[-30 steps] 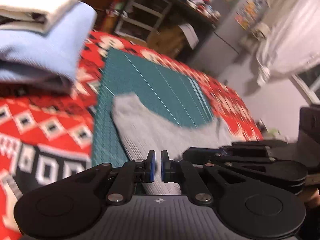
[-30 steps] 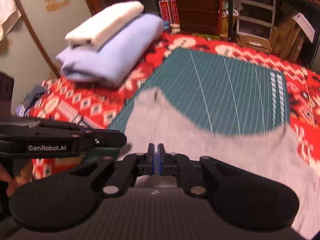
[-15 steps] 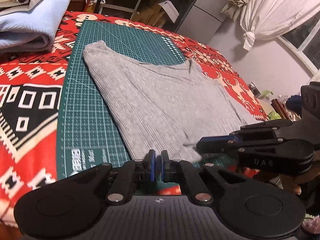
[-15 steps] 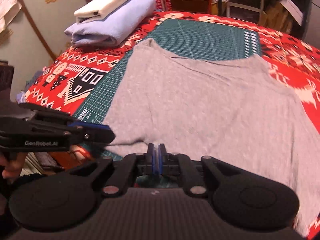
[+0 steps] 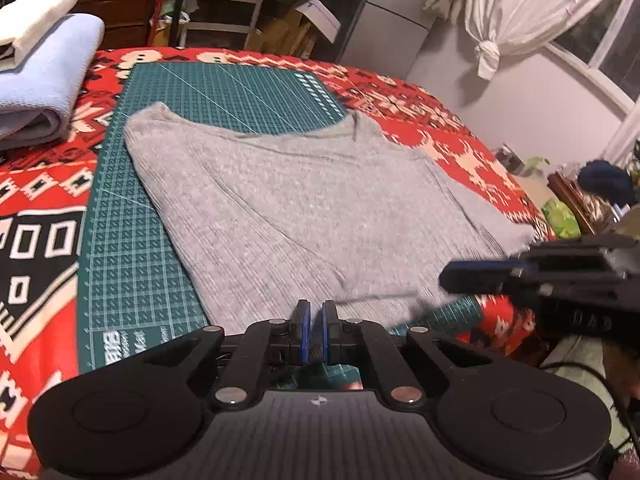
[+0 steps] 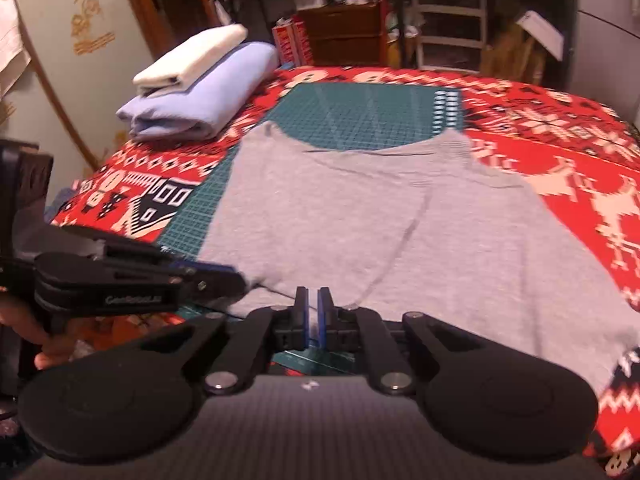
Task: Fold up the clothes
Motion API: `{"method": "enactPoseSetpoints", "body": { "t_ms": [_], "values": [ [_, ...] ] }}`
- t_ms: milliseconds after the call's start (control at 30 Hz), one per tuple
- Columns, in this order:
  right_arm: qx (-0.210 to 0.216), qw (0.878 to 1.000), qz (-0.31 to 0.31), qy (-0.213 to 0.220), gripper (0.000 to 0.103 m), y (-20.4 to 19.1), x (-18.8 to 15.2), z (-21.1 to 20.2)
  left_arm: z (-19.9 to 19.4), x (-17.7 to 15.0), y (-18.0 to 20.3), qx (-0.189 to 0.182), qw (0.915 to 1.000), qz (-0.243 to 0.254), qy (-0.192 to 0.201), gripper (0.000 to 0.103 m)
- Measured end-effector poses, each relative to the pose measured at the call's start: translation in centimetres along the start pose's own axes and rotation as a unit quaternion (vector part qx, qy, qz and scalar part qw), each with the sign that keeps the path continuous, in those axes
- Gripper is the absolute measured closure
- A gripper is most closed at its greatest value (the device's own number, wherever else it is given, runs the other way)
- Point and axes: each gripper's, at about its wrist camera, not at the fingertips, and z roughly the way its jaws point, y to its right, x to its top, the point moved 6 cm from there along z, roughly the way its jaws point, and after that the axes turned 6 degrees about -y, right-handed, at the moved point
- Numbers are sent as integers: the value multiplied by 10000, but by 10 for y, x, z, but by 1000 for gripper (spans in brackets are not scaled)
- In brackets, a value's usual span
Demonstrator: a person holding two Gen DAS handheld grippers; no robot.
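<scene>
I see the grey ribbed knit top (image 5: 304, 208) lying flat and spread out on the green gridded cutting mat (image 5: 132, 264), which sits on a bed covered by a red, white and black patterned blanket (image 5: 36, 200); the right side of the top runs off the mat onto the blanket. Its curved far edge points toward the shelves, its near hem lies just in front of both my tools. My left tongs (image 5: 315, 336) sit low at the near hem with the blue pads drawn narrow, a slim gap between them and no cloth in it that I can make out. My right tongs (image 6: 313, 320) are likewise nearly closed over the hem, a sliver of gap showing, holding nothing that I can see. At the far left corner of the bed a folded pale blue garment (image 6: 200, 96) carries a folded cream garment (image 6: 192, 60), so I judge those two are done and this grey piece is the one in hand, laid smooth and ready to be folded. The next move, as I judge it, calls for widening both tongs, pinching an edge of the top at two well-spaced spots, then carrying that edge across evenly so the ribbed fabric does not drag or bunch.
</scene>
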Motion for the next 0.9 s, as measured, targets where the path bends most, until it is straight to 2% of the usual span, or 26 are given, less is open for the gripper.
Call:
{"method": "enactPoseSetpoints", "body": {
  "t_ms": [167,267,400,467,567,733,900],
  "values": [
    [-303,9978,503,321,97,36,-10,-21,-8,2,7,16,10000,-47,63,99],
    [-641,9923,896,567,97,65,-18,-36,-12,13,15,-39,9999,-21,136,99],
    [-1323,9787,1361,787,96,108,-33,-53,-6,28,33,-76,9998,173,99,99],
    [-1702,9700,1546,788,90,129,-44,-59,2,37,46,-175,9995,255,23,99],
    [-1810,9610,1928,813,90,159,-59,-66,18,49,77,-399,9976,561,-110,99],
    [-1819,9528,2278,845,90,185,-80,-72,53,55,143,-741,9881,1299,-359,98],
    [-1821,9441,2568,979,90,200,-97,-83,87,61,208,-1078,9714,2028,-605,92]
  ]
}}
